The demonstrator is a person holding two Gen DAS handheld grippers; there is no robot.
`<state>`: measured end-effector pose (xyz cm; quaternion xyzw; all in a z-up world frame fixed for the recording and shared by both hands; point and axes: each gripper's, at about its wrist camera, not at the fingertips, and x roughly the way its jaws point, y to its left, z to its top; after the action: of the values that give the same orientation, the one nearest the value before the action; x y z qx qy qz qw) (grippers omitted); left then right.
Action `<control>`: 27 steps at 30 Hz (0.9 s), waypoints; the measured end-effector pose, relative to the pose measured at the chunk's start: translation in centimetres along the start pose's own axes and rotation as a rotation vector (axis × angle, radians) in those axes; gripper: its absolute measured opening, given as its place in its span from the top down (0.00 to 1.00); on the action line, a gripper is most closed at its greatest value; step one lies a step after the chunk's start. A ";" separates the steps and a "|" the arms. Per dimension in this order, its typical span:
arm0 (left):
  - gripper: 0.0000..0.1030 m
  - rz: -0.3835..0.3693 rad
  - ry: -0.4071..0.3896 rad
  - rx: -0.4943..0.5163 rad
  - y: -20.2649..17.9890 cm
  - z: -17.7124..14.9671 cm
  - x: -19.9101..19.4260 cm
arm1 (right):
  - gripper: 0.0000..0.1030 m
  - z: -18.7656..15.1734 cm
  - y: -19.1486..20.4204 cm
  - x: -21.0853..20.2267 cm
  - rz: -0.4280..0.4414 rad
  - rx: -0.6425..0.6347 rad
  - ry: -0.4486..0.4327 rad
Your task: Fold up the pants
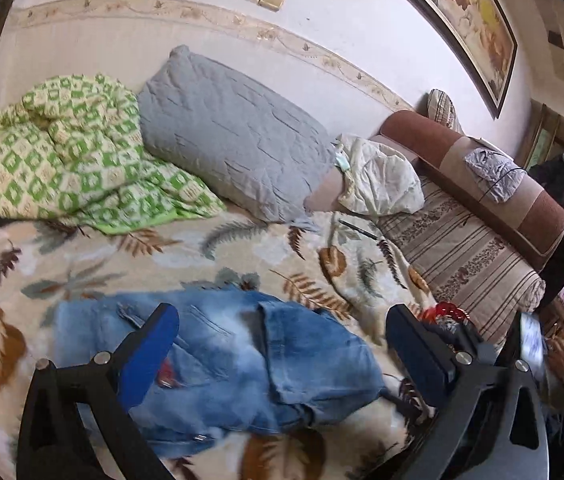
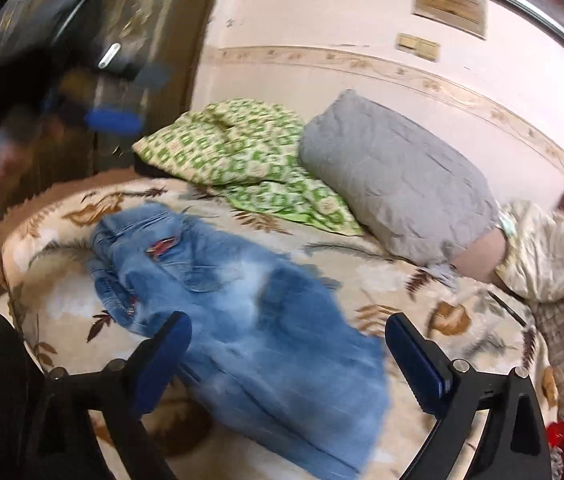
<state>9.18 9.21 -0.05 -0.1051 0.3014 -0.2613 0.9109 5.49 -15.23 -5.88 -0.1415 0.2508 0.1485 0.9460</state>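
Both claws wide open, gripping nothing: left claw (image 1: pixel 282 330), right claw (image 2: pixel 288 340). Jeans (image 2: pixel 222 292) lie folded over on leaf-print bed blanket (image 1: pixel 94 256), flat so fold holds. Claws above them, clear of denim. Pillow (image 1: pixel 234 136) and green quilt (image 1: pixel 66 152) pushed back toward wall, leaving folding space.

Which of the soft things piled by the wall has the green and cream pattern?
The crumpled green-and-cream patterned quilt, leftmost against the wall. Beside it, the quilted pillow is plain grey, and the bundled cloth further right is off-white.
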 end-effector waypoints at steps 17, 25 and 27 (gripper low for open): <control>0.00 0.094 0.075 0.075 -8.4 -9.5 6.7 | 0.04 -5.5 -12.8 -2.1 0.150 0.335 0.106; 0.00 0.028 0.130 -0.023 -8.3 -10.0 8.5 | 0.04 -2.3 -13.5 1.6 0.262 0.154 0.150; 0.00 0.018 0.149 -0.061 -8.1 -9.7 9.4 | 0.04 -1.2 -13.8 3.4 0.310 0.096 0.191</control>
<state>6.36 -3.01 -9.61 -0.1102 0.3771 -0.2511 0.8846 12.67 -27.60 -5.95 -0.0695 0.3652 0.2662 0.8893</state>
